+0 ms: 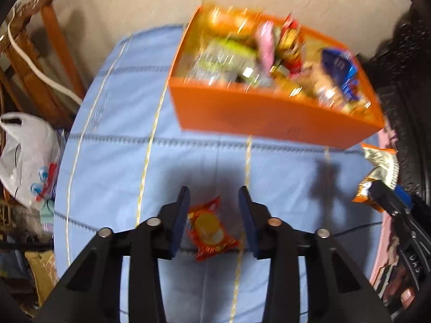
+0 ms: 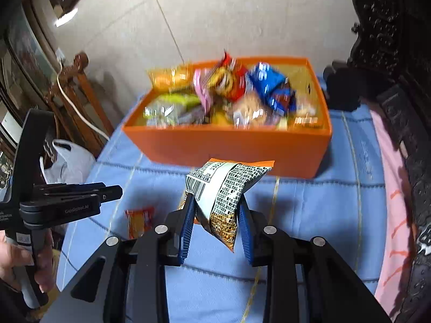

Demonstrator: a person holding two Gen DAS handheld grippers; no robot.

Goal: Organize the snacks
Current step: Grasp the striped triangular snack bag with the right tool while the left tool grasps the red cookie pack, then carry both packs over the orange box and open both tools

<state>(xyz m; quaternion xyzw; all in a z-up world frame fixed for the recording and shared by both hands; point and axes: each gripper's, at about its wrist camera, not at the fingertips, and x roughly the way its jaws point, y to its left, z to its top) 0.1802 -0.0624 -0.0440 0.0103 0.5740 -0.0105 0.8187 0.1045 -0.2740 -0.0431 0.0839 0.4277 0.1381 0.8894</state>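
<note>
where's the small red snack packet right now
The small red snack packet lies on the blue cloth, below the left gripper, nearer than the orange box.

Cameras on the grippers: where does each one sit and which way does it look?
Left wrist view: on the left gripper, looking steeply down at a red packet on the blue cloth; right gripper at the edge.
Right wrist view: on the right gripper, looking down toward the orange box; it clamps a snack bag, left hand beside.
Both show the box, packet and cloth.
</note>
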